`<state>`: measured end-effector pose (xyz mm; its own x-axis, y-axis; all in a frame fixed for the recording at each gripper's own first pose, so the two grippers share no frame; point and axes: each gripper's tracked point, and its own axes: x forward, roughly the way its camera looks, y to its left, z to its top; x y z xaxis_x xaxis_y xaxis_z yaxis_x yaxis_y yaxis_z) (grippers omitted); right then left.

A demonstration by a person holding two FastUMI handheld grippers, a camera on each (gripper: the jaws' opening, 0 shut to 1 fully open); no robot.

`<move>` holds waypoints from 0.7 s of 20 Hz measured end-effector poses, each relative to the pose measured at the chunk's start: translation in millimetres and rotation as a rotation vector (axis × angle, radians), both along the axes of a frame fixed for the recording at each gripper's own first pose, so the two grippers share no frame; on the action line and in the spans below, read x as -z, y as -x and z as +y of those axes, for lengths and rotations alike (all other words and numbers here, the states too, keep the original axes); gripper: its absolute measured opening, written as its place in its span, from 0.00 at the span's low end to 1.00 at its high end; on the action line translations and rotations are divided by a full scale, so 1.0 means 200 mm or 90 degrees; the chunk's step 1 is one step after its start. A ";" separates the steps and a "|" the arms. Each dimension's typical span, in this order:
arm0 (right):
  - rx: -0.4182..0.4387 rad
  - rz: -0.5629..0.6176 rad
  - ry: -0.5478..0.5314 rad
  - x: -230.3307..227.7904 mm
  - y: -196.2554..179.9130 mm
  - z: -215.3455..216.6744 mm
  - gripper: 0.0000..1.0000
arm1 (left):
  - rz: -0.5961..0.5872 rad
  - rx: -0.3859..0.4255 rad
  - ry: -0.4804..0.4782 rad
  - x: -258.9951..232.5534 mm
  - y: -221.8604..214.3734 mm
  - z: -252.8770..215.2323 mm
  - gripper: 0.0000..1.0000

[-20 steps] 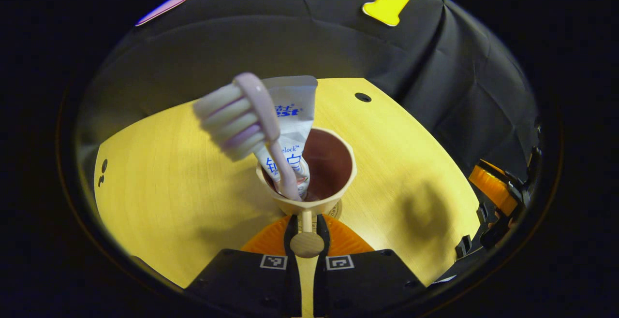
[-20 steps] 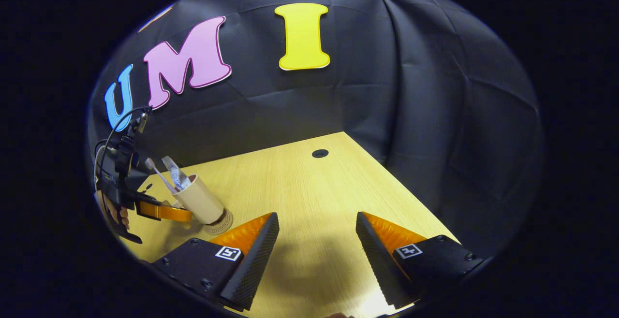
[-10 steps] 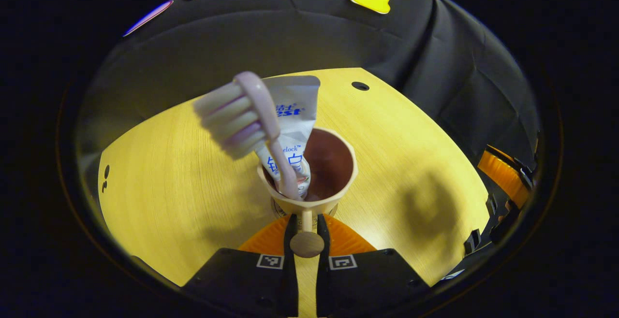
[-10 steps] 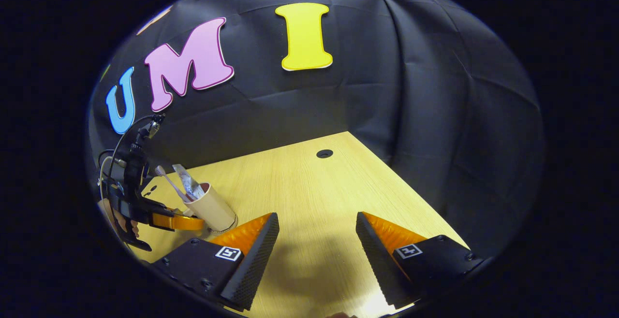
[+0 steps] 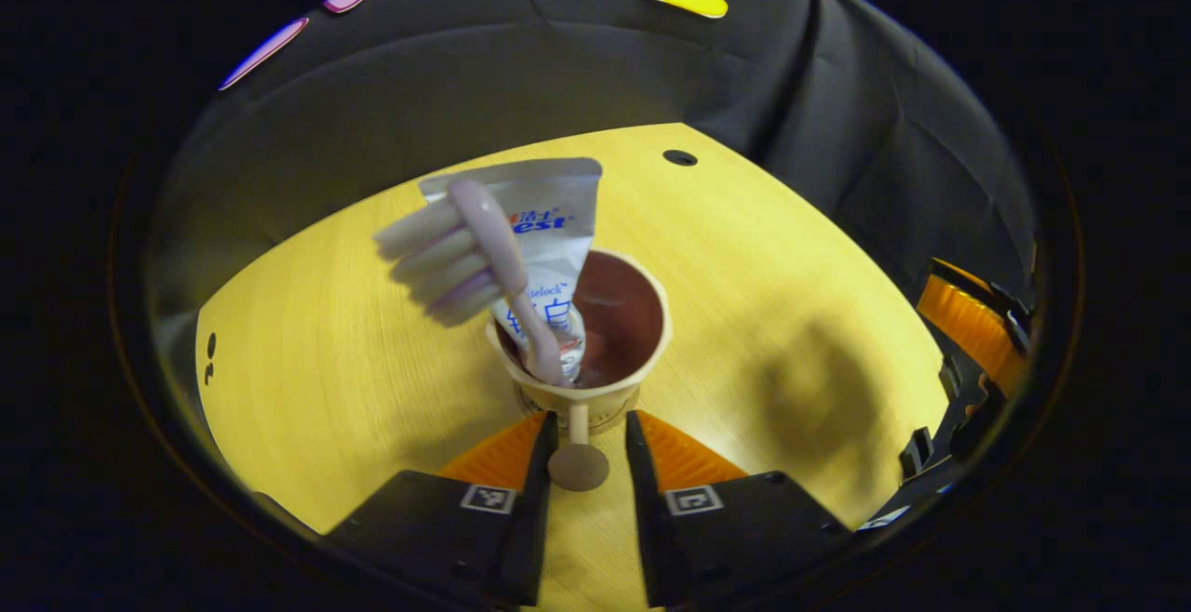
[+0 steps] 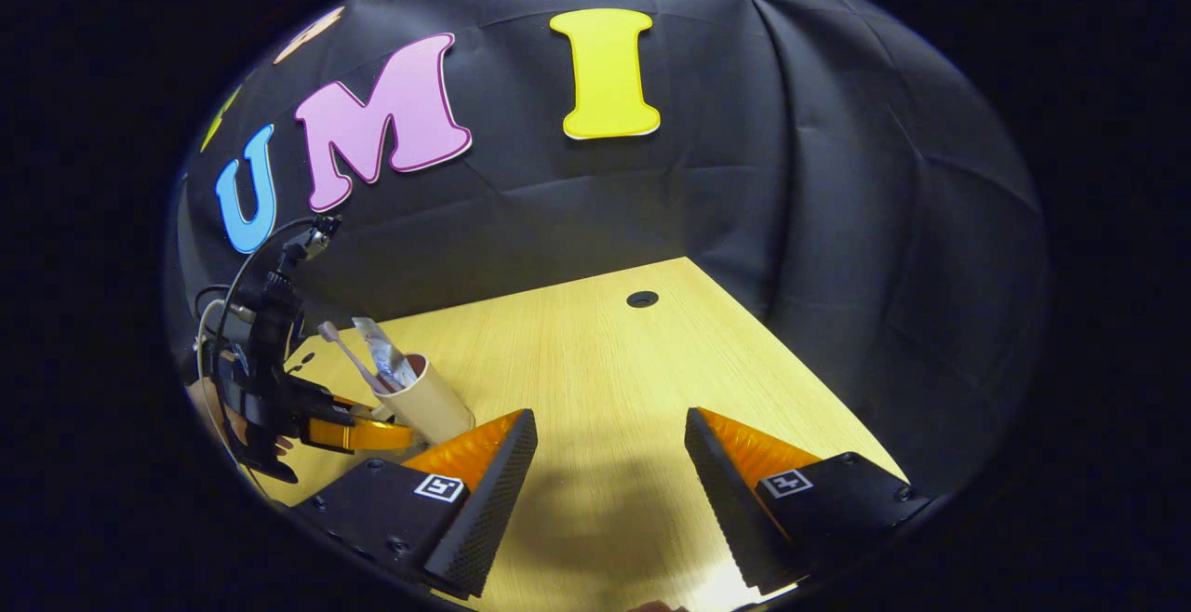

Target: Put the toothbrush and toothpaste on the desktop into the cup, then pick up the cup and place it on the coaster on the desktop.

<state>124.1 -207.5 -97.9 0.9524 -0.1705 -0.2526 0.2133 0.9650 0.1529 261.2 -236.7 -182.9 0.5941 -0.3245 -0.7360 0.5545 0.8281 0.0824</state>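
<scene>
A beige cup (image 5: 582,379) with a dark inside stands upright on the wooden desk (image 5: 326,342). A thin edge of the coaster (image 5: 532,401) shows at its base. In the cup lean a pink toothbrush (image 5: 465,249), head up, and a white toothpaste tube (image 5: 549,221). My left gripper (image 5: 584,421) is open, one finger on each side of the cup's knobbed handle (image 5: 578,466) and clear of it. In the right gripper view the cup (image 6: 433,403) stands at the left with the left gripper (image 6: 358,431) beside it. My right gripper (image 6: 609,421) is open over bare desk.
The black cloth wall closes the desk's far and right sides. A small round hole (image 6: 642,299) lies near the desk's back edge. The right gripper (image 5: 972,342) shows at the right rim of the left gripper view. A hand (image 6: 233,426) holds the left gripper.
My left gripper was shut on the cup's handle and now stands open. The cup has come down and sits lower and steadier. The right gripper has barely moved.
</scene>
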 end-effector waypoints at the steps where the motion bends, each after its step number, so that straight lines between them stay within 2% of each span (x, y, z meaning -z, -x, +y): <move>1: -0.001 -0.002 0.001 -0.01 0.00 0.01 0.98 | -0.008 -0.004 0.004 -0.02 0.01 0.01 0.66; 3: -0.003 -0.007 0.002 -0.04 0.01 0.03 0.98 | -0.027 -0.015 0.026 -0.09 0.03 0.03 0.91; 4: -0.007 -0.011 0.004 -0.06 0.01 0.04 0.98 | -0.037 -0.021 0.044 -0.13 0.07 0.05 1.00; 7: -0.018 -0.025 0.018 -0.15 0.05 0.10 0.98 | -0.092 -0.039 0.074 -0.29 0.16 0.13 0.98; 14: -0.051 -0.071 0.039 -0.44 0.19 0.32 0.99 | -0.299 -0.091 0.130 -0.83 0.50 0.47 0.98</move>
